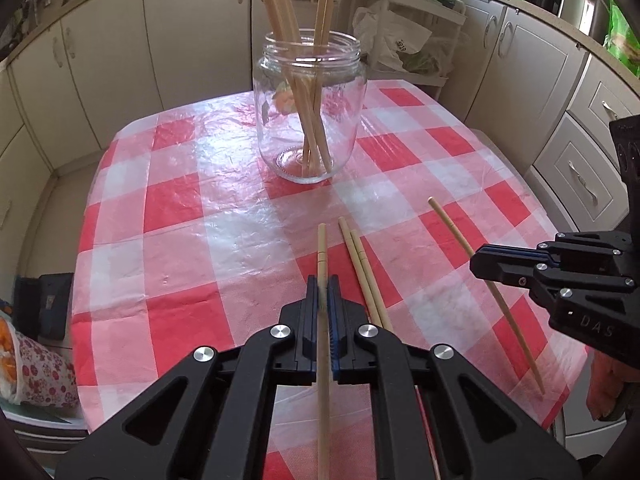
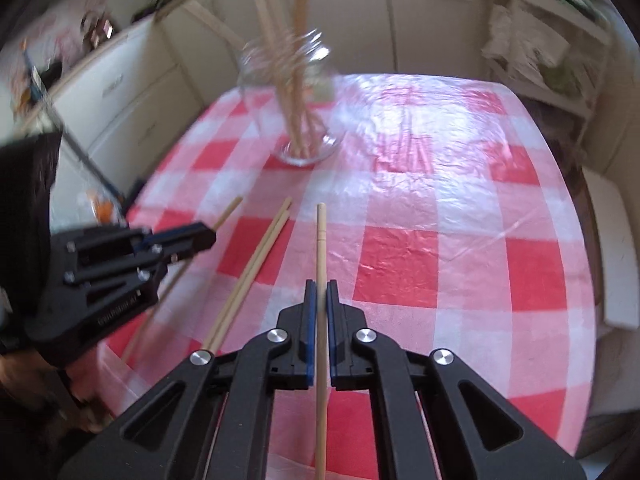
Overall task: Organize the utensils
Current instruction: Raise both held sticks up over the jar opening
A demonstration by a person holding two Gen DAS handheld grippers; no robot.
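We see our left gripper held low and level over the near edge of the desk, pointing toward the glass jar. Its jaws are clamped on a chopstick that runs straight through the gap, its thick end sticking out ahead of the jaws and its thin end trailing back under the gripper body. Just to the right of those jaws, a pair of chopsticks lies side by side on the checked cloth.

Our right gripper sits in much the same pose, low and aimed forward across the desk. Its jaws are drawn in close on another chopstick lying along the gap; a thin sliver shows on either side, but the stick is lifted and held. From the left wrist view this gripper comes in sideways from the right, with the held stick slanting down toward the desk's near corner. From the right wrist view, the left gripper reaches in from the left, and the loose pair lies between the two sets of jaws.

The jar stands well ahead of both grippers, upright, with several chopsticks leaning inside and rising above its rim. In the right wrist view the jar is blurred.
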